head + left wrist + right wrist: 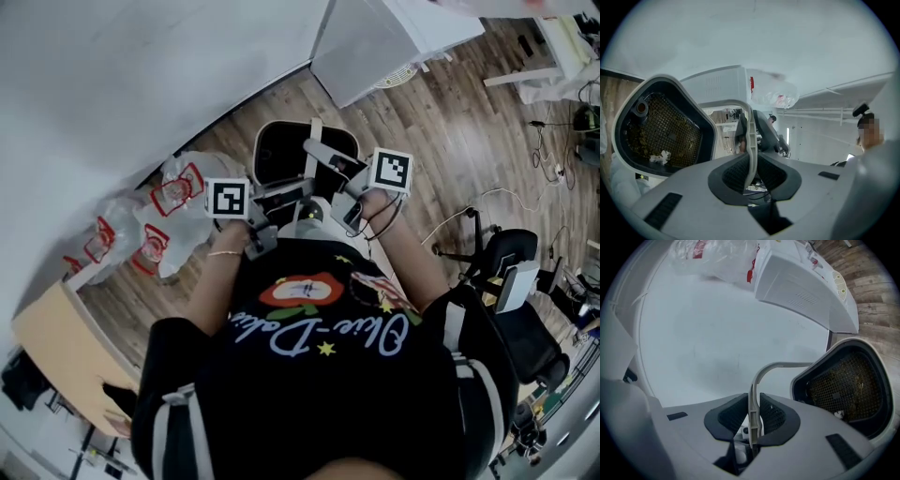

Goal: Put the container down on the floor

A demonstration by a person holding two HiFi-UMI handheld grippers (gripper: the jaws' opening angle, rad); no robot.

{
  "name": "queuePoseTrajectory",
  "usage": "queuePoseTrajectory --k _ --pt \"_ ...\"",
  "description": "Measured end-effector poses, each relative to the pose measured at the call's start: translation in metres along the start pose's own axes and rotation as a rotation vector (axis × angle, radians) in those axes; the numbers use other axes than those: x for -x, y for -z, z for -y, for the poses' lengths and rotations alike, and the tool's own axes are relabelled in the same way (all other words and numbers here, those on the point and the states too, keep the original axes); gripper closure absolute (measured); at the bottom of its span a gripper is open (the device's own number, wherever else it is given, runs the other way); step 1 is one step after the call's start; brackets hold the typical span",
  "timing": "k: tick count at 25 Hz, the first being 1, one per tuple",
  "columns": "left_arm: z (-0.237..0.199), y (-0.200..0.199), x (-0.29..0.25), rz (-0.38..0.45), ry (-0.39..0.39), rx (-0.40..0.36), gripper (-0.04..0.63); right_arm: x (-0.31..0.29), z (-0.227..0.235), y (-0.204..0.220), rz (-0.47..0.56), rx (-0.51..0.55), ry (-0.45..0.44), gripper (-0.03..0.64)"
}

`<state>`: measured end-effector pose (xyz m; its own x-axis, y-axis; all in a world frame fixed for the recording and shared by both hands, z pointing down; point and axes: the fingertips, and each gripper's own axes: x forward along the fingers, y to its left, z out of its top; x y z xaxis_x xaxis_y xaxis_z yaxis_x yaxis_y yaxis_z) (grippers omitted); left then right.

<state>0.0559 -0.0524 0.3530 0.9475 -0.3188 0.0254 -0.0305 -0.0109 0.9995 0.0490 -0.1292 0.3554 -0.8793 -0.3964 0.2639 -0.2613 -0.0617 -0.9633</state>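
Lower left of the head view, nearest: a pale wooden tabletop (56, 337). Beyond it lie clear plastic bags w/ red print (164, 202), just left of the white container w/ dark mesh-lined inside (281, 150). A black swivel chair (516, 281) stands at right, well apart.

Both forearms (211, 281) reach fwd from the black printed T-shirt (319, 375), side by side. L gripper (750, 173) is nipped narrow on the container's thin pale handle (751, 136). R gripper (753, 420) clamps a handle strip the same way (crumbs and a white scrap (660, 157) lie on the mesh).

The container hangs between the two grippers at centre top, over a brown wood-plank floor (469, 131). Farther off are a white cabinet (375, 42) and a large plain white surface (122, 66).
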Motion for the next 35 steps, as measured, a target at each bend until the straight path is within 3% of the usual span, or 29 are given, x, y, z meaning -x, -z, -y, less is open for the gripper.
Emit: queuePoseTrajectory --k 10,15,26,35 --pt "-0.044 -0.049 0.014 -0.024 0.012 0.000 0.545 -0.052 0.032 -0.025 -0.014 0.001 0.102 0.552" --pt "-0.055 -0.059 0.016 -0.028 0.017 -0.011 0.545 -0.064 0.041 -0.029 -0.017 -0.014 0.106 0.552" --pt "-0.072 -0.063 0.006 0.125 0.046 -0.019 0.545 -0.075 0.059 -0.029 -0.164 0.020 0.145 0.552" --pt "-0.150 -0.103 -0.024 0.277 0.033 0.018 0.545 -0.113 0.129 -0.066 -0.296 0.051 0.167 0.552"
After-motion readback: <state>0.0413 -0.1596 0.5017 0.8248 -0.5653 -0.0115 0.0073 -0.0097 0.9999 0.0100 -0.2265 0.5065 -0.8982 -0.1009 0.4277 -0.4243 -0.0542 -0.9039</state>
